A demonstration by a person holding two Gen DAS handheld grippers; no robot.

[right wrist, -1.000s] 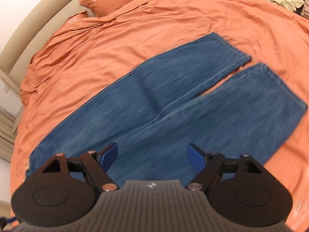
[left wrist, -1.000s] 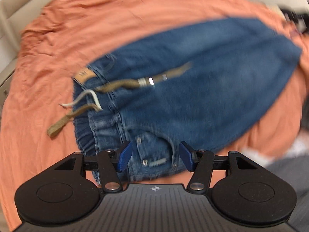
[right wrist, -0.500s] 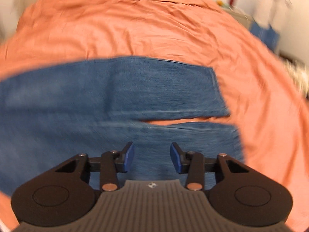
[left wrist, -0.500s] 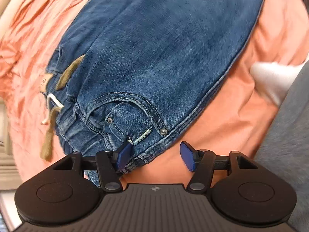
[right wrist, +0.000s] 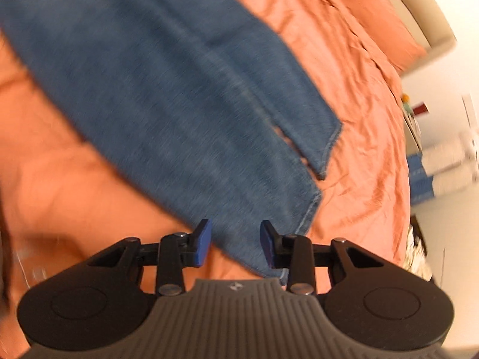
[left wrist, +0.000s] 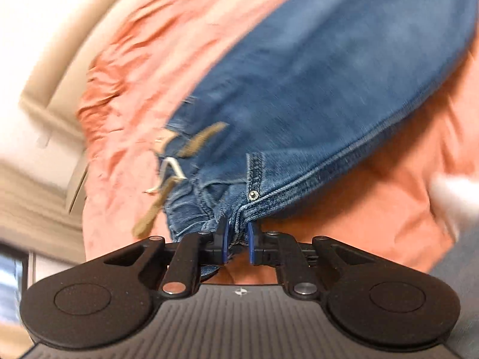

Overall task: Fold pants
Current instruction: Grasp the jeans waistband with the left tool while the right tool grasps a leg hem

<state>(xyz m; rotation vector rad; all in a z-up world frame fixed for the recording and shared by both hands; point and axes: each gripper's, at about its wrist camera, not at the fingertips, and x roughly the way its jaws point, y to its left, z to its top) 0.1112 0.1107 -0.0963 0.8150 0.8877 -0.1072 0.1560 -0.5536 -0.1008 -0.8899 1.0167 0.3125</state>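
Pants [left wrist: 314,89] stretch lengthwise away from your left tongs [left wrist: 238,245], just closed pinching the waist corner; your right tongs [right wrist: 236,243], closing, straddle the cuff unpinched

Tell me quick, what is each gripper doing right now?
Left gripper: just closed, shut on the jeans at the waistband corner.
Right gripper: open, has been closing, over the jeans' leg hem, not pressing it.

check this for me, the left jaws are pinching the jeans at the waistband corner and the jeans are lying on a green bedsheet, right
Not quite: the bedsheet is orange, not green, as the left wrist view shows. The rest holds: the left gripper pinches the jeans at the waistband corner.
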